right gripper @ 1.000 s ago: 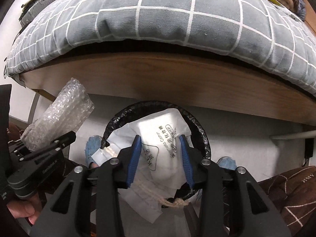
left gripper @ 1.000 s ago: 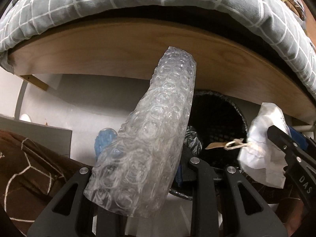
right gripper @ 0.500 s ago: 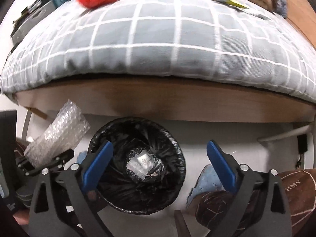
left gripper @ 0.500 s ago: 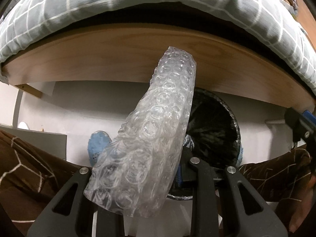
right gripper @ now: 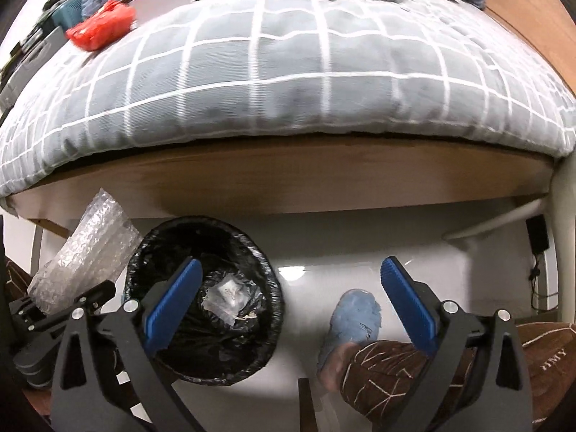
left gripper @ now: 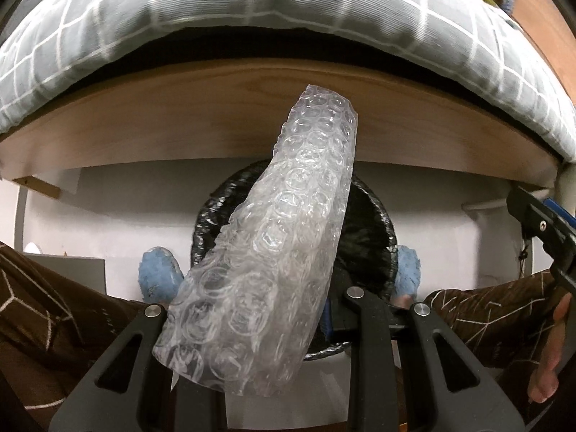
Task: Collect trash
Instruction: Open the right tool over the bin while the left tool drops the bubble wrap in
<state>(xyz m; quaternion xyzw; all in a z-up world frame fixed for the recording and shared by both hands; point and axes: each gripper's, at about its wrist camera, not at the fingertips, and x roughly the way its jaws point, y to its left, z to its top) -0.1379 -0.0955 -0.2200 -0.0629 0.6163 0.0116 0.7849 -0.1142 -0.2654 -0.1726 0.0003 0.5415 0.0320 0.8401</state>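
My left gripper is shut on a long piece of clear bubble wrap that sticks up and hangs over the black-lined trash bin. In the right wrist view the bubble wrap is left of the bin, held by the left gripper. A white packet lies inside the bin. My right gripper is open and empty, its blue pads wide apart, raised above the floor to the right of the bin.
A bed with a grey checked duvet and wooden frame stands behind the bin. A red bag and other items lie on the bed. The person's blue slippers and brown trouser legs flank the bin on a white floor.
My right gripper opened and let the white packet drop into the bin, then rose and shifted right. My left gripper moved the bubble wrap over the bin.
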